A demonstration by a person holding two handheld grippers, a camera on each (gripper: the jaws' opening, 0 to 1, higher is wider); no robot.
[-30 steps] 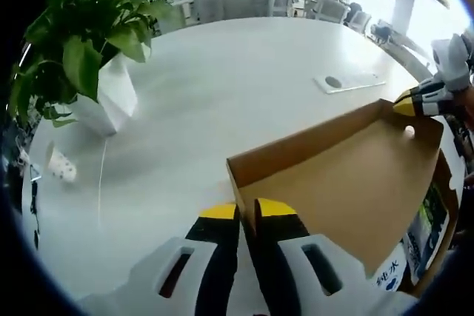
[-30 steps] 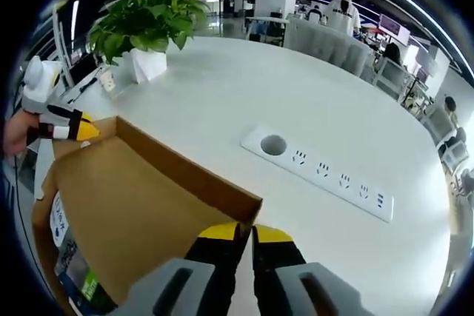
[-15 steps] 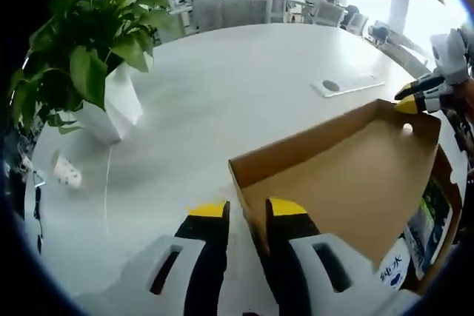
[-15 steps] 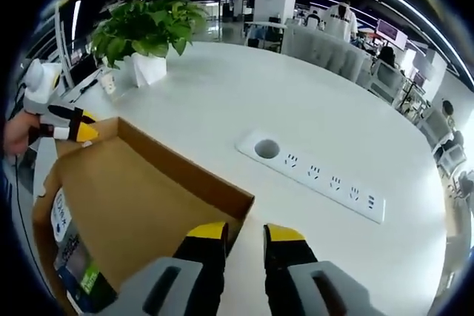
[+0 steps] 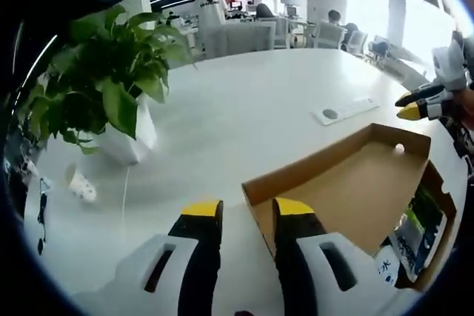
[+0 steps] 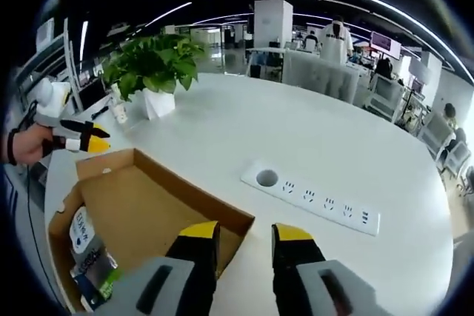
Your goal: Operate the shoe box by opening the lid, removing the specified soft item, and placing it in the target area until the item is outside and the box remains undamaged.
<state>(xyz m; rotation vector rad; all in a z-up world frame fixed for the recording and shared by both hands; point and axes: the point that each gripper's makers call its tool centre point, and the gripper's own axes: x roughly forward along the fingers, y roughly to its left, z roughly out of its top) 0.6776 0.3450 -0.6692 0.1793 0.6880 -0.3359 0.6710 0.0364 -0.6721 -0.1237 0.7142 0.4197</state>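
Lid (image 5: 348, 186) lies flipped back flat on the tabletop (image 5: 244, 101), inner side up, hinged to the box (image 6: 61, 253), so the contents are exposed. Left tongs (image 5: 238, 209) spread, gripping nothing, straddling the lid's near corner. Right tongs (image 6: 244, 233) likewise spread at the opposite corner, free of the cardboard. Packets (image 6: 90, 253) lie inside the box; which is the soft item, cannot tell. Likely next: reach in. Plant (image 5: 104, 86) and power strip (image 6: 311, 199) stand well apart.

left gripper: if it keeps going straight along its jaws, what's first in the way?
Probably nothing close. The left gripper is open, with the near corner of the box lid just right of the gap. Ahead lies bare white table; the plant stands well to the left. Depth is unclear.
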